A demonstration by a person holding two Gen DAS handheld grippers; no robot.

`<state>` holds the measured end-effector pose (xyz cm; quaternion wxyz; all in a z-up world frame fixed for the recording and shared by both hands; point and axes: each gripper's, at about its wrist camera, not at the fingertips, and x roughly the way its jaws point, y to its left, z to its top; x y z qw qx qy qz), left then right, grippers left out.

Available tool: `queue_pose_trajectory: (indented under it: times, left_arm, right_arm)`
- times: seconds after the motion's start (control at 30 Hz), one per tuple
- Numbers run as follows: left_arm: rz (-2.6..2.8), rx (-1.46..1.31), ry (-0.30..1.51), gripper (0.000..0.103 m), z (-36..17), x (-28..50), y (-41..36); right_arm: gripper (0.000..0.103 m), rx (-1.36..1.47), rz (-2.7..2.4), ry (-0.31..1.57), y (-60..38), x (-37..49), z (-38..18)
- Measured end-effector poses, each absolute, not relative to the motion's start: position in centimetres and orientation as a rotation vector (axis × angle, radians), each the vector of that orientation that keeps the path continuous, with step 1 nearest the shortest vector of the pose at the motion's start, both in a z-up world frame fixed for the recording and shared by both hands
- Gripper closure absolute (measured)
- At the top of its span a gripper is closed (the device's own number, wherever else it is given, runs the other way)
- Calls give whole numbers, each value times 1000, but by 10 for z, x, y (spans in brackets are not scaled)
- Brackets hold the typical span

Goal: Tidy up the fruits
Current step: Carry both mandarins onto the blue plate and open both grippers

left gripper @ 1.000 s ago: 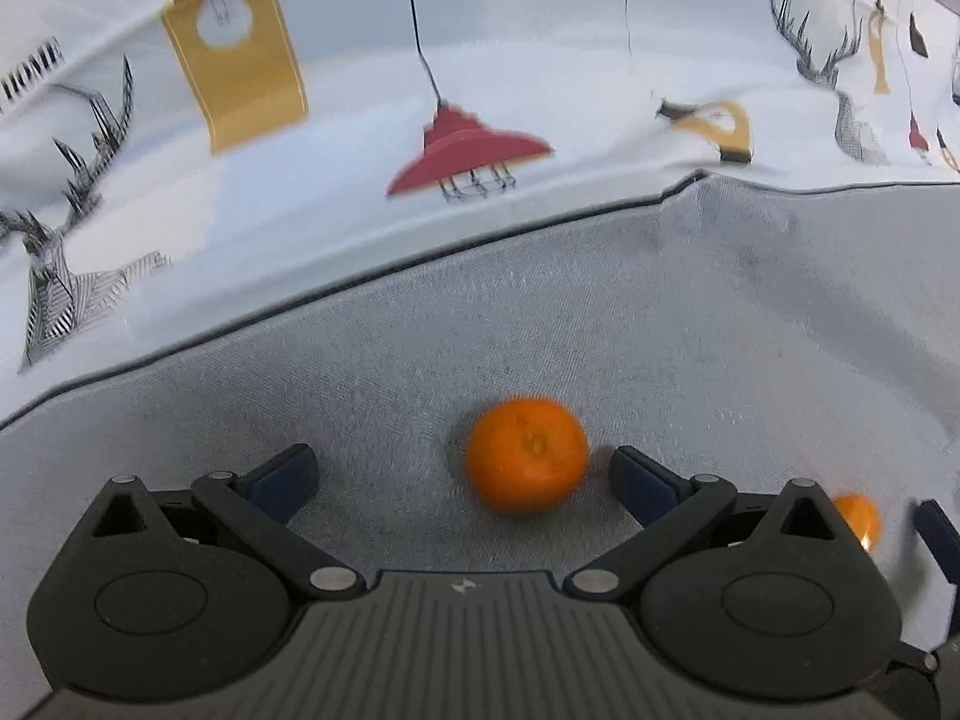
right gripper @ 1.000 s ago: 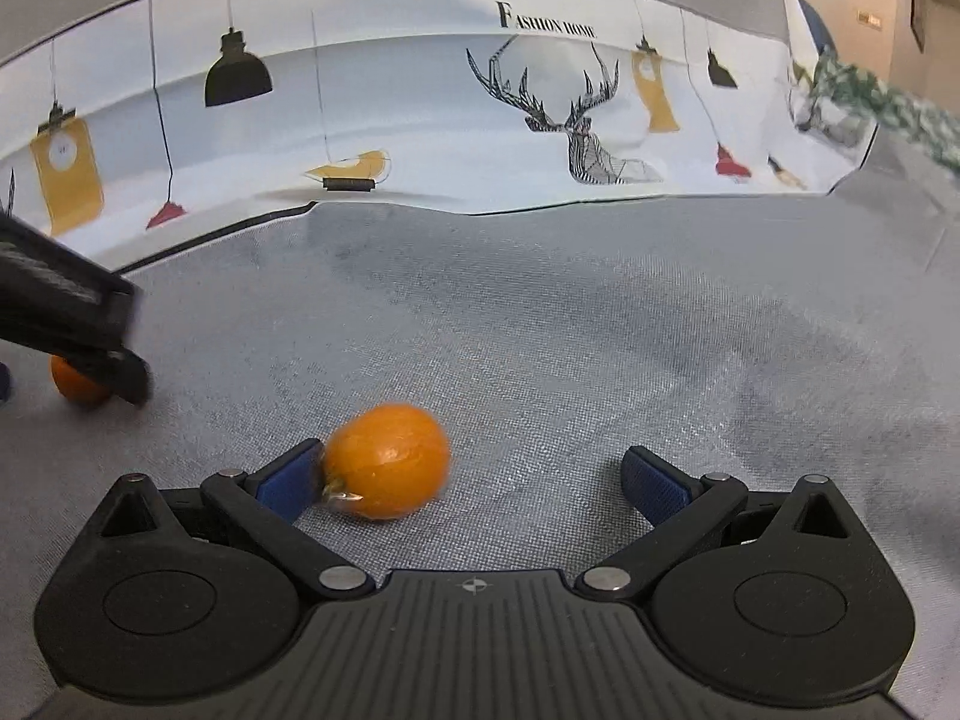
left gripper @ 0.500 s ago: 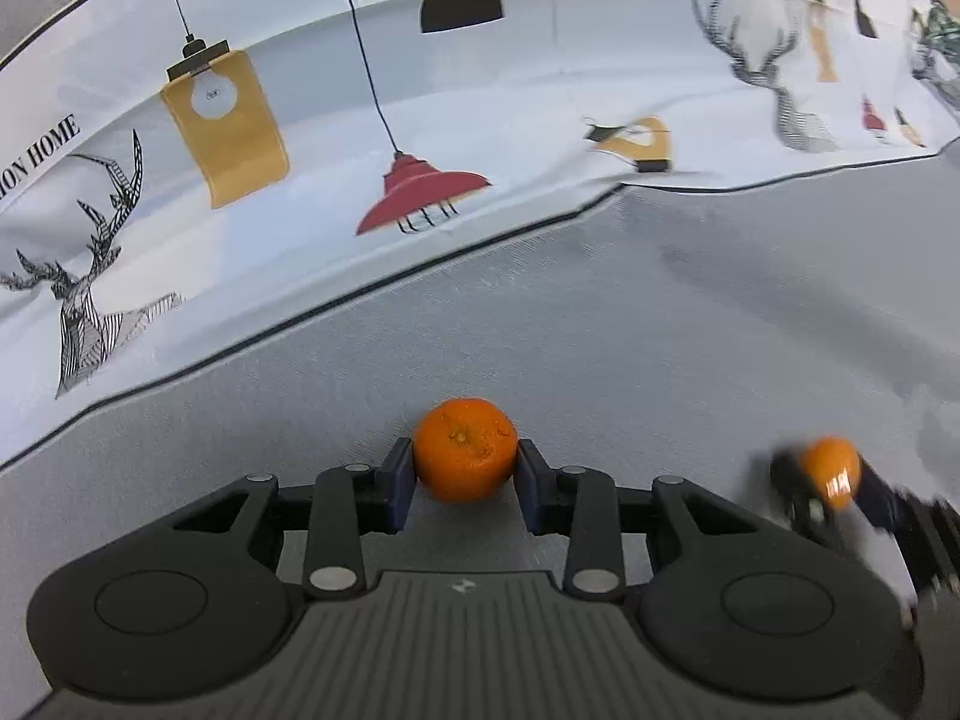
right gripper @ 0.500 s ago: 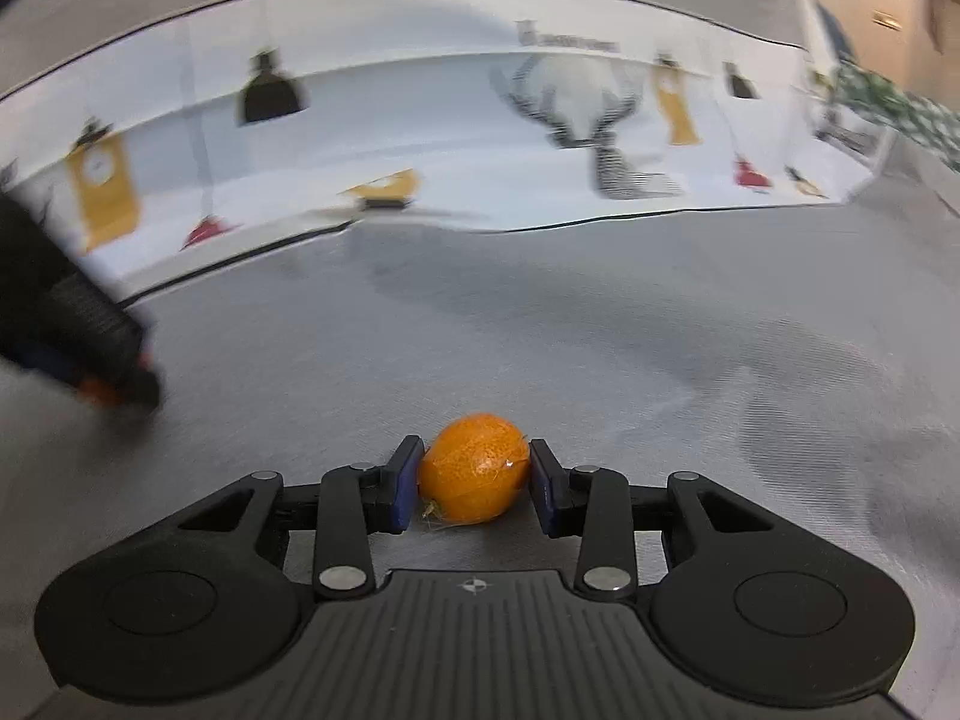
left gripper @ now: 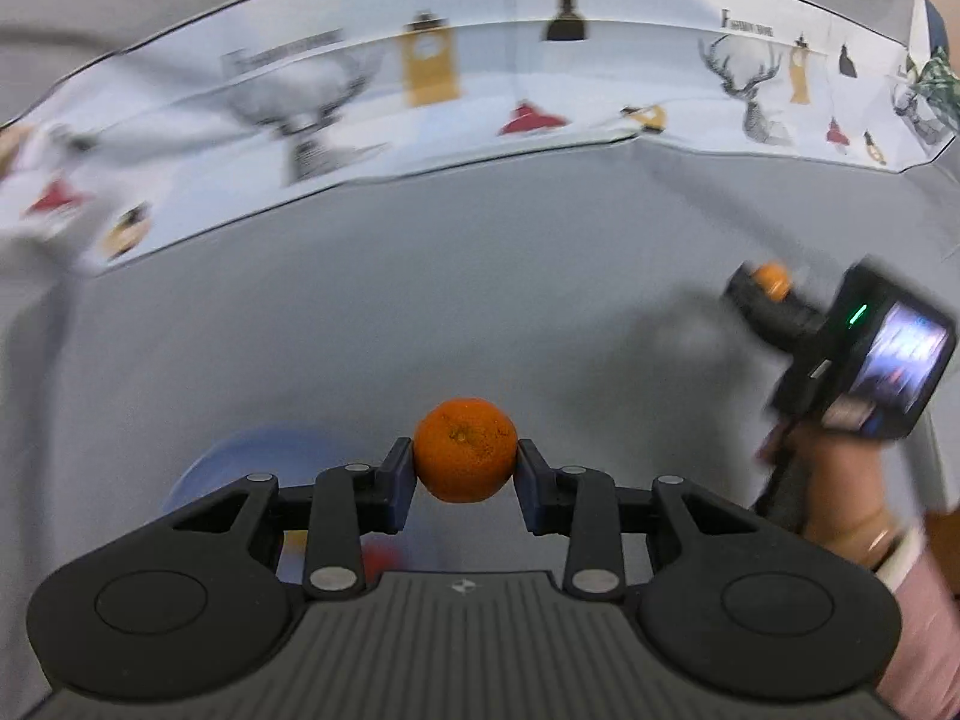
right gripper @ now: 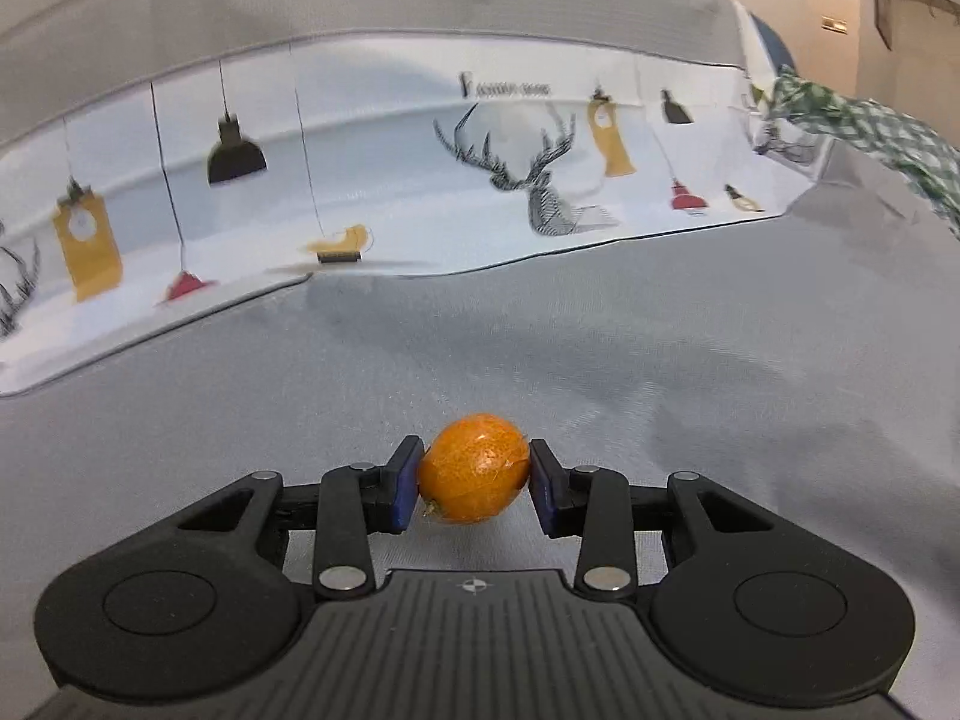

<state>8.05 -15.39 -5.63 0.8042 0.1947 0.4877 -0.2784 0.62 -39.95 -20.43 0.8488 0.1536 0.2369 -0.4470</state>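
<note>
Little here can be read; the white printed band of the cloth (right gripper: 384, 192) carries a line of dark lettering above the stag's head (right gripper: 510, 89), starting with a tall capital F, the rest too blurred to make out; in the left wrist view the same kind of line sits above another stag (left gripper: 747, 30), again only the big F clear; a third line further left (left gripper: 282, 57) is smeared beyond reading; the lit screen on the other gripper's camera (left gripper: 906, 354) shows nothing legible.
</note>
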Motion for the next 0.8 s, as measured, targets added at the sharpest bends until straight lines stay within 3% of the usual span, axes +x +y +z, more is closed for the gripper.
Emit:
queue_pose_trajectory:
  times: [0.2,0.37,0.5,0.8]
  left_arm:
    - [-500,416,1045,64,-25,35,-52]
    - [-478,366,1014,64,-3,-4,12]
    - [-469,305,985,64,9,-36,51]
    - [-468,167,952,64,16,-93,117]
  right_arm:
    - [64,303,-755,380,-301,-75,-117]
    - [64,321,-429,417,-199,-146,-67]
    - [64,357,-238,489,-142,-172,-48]
    - [64,79,-56,491,-33,-200,-16]
